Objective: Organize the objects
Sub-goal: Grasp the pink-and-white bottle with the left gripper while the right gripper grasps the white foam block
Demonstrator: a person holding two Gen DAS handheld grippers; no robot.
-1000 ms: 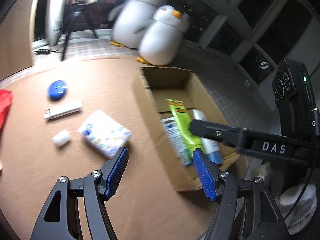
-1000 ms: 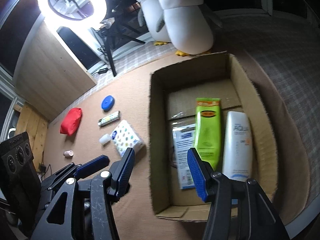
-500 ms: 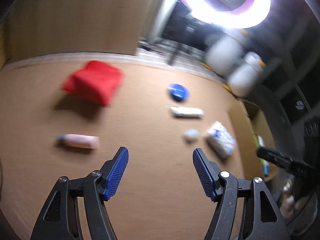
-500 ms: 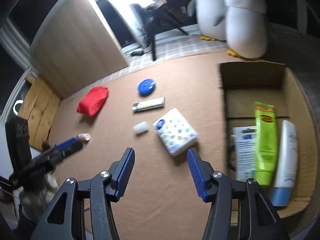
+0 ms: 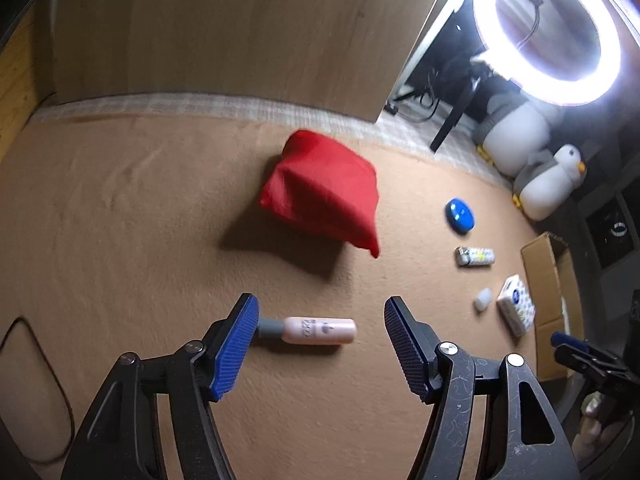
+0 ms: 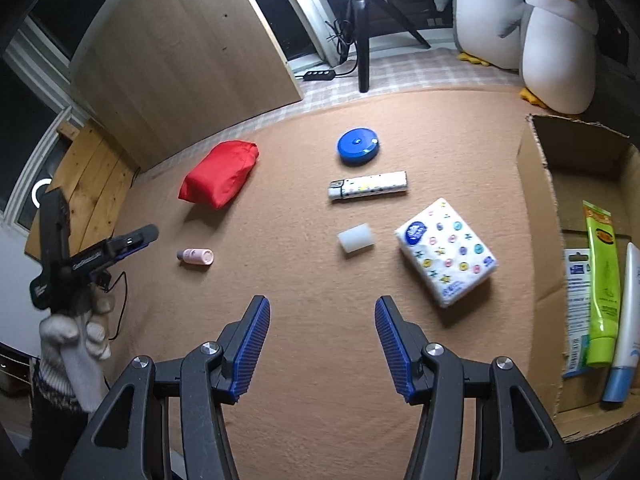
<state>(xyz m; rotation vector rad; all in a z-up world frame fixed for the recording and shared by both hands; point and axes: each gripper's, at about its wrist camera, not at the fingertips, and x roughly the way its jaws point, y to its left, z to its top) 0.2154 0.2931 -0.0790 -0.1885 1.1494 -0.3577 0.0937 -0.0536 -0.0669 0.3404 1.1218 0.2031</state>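
Observation:
A small pink bottle [image 5: 316,330] with a grey cap lies on the tan mat, just beyond and between the blue pads of my left gripper [image 5: 320,344], which is open and apart from it. A red pouch [image 5: 324,188] sits farther back. In the right wrist view my right gripper [image 6: 322,340] hangs open over bare mat. Ahead of it lie a white cylinder [image 6: 356,239], a patterned tissue pack [image 6: 448,252], a white patterned tube [image 6: 368,186] and a blue round case [image 6: 357,146]. The pink bottle [image 6: 196,257] and the left gripper [image 6: 120,246] show at the left.
An open cardboard box [image 6: 536,184] at the right holds a green tube [image 6: 602,288], a white tube [image 6: 626,320] and a blue-white packet [image 6: 576,312]. Penguin plush toys [image 6: 556,40], a tripod [image 6: 362,28] and a wooden panel [image 6: 180,60] stand behind the mat. A ring light [image 5: 548,36] glares.
My left gripper has swung left from the box, past the tissue pack, to the pink bottle. My right gripper has also moved left, off the box and over open mat.

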